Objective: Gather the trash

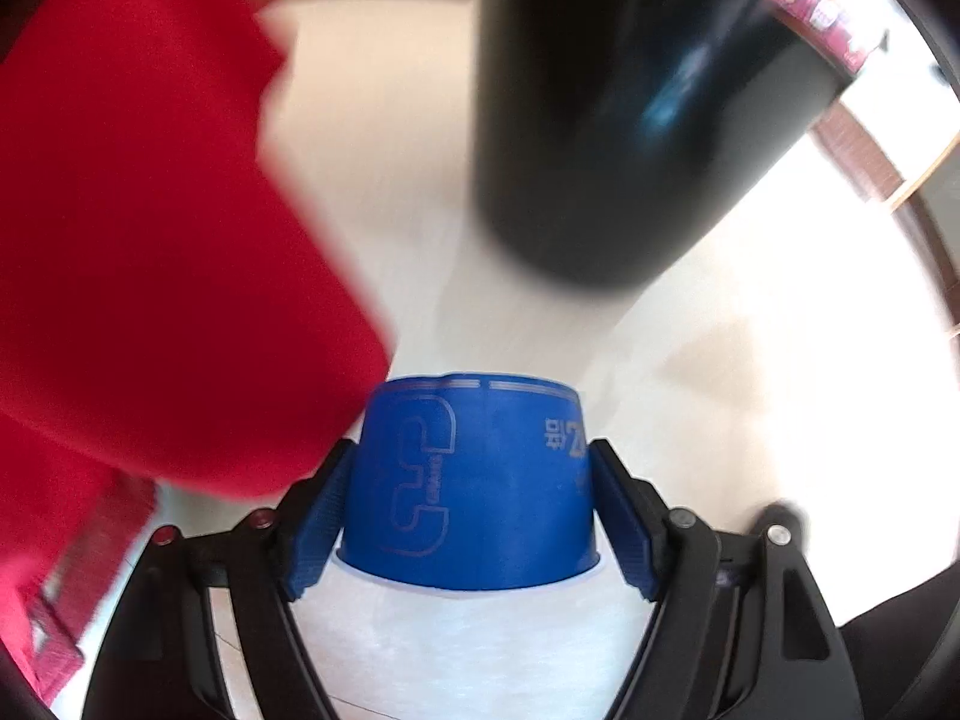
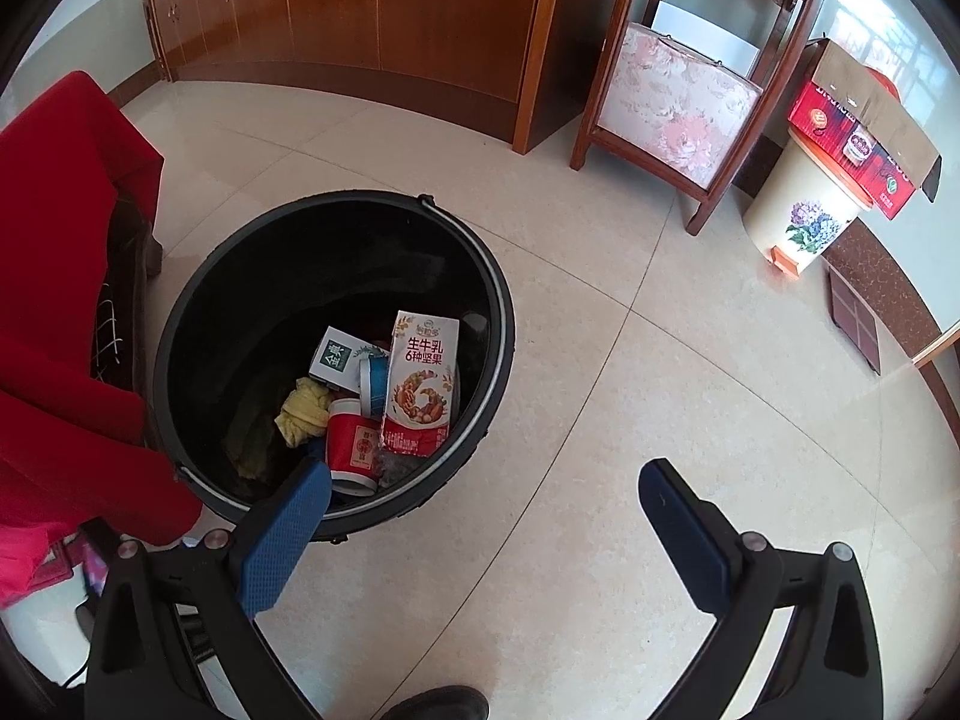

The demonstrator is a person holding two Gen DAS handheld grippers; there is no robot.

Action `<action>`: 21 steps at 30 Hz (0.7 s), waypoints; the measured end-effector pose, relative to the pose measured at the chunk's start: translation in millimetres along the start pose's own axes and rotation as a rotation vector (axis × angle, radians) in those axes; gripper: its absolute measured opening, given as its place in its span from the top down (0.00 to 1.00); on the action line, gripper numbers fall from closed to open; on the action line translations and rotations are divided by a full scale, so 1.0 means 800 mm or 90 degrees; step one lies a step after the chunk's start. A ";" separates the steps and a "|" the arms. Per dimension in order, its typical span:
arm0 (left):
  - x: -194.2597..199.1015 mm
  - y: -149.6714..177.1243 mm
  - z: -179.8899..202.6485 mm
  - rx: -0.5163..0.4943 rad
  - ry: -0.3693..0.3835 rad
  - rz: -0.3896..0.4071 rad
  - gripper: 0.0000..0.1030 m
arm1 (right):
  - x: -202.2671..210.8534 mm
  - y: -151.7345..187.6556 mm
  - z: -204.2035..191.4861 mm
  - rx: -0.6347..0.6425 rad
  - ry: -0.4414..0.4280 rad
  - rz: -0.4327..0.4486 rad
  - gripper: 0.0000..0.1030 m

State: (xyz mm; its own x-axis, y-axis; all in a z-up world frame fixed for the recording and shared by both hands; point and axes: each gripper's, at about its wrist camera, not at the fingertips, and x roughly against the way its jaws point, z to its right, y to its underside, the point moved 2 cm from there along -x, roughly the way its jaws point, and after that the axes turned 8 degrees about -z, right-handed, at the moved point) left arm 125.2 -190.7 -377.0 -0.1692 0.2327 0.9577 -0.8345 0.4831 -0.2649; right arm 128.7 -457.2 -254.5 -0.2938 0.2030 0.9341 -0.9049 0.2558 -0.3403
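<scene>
- While the left gripper [image 1: 471, 498] has a blue paper cup [image 1: 468, 480] between its blue pads, the cup is upside down, its closed bottom pointing away from the camera. Both pads touch the cup's sides, so the jaws stand fairly wide and closed on it.
- The right gripper [image 2: 486, 510] is wide open and holds nothing; only floor tile shows between its fingers.
- From the right wrist view the black bin [image 2: 336, 360] stands at about 10 o'clock from the gripper. It already contains a milk carton [image 2: 420, 384], a red cup [image 2: 354, 444], a green-and-white box [image 2: 339, 357] and a yellow crumpled rag [image 2: 303, 411].
- In the left wrist view the bin's outer wall [image 1: 600, 120] is at 1 o'clock, well apart from the cup.
- Risk: the cup is thin and tapered, so I judge that it can slide out of the pads or be crushed if the squeeze changes.
- Risk: the red cloth [image 1: 150, 240] hangs close at 10 o'clock and could catch the cup or the gripper on the way.
- Risk: if the cup is released before it is over the opening, it will fall on the floor.
- Hard to see: the left view is blurred, the bin's opening is not visible there, and the cup's wide rim is partly cut off behind the fingers.
</scene>
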 end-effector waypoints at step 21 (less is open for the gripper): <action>0.251 -0.203 0.048 -0.022 0.014 0.220 0.15 | 0.083 0.017 0.077 -0.101 -0.008 0.080 0.00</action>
State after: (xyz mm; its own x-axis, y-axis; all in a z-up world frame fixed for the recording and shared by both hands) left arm 207.0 -254.9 -137.6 -0.4265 0.4060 0.8083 -0.7117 0.4009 -0.5769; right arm 77.8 -498.1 -190.5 -0.4059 0.2303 0.8844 -0.8014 0.3754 -0.4656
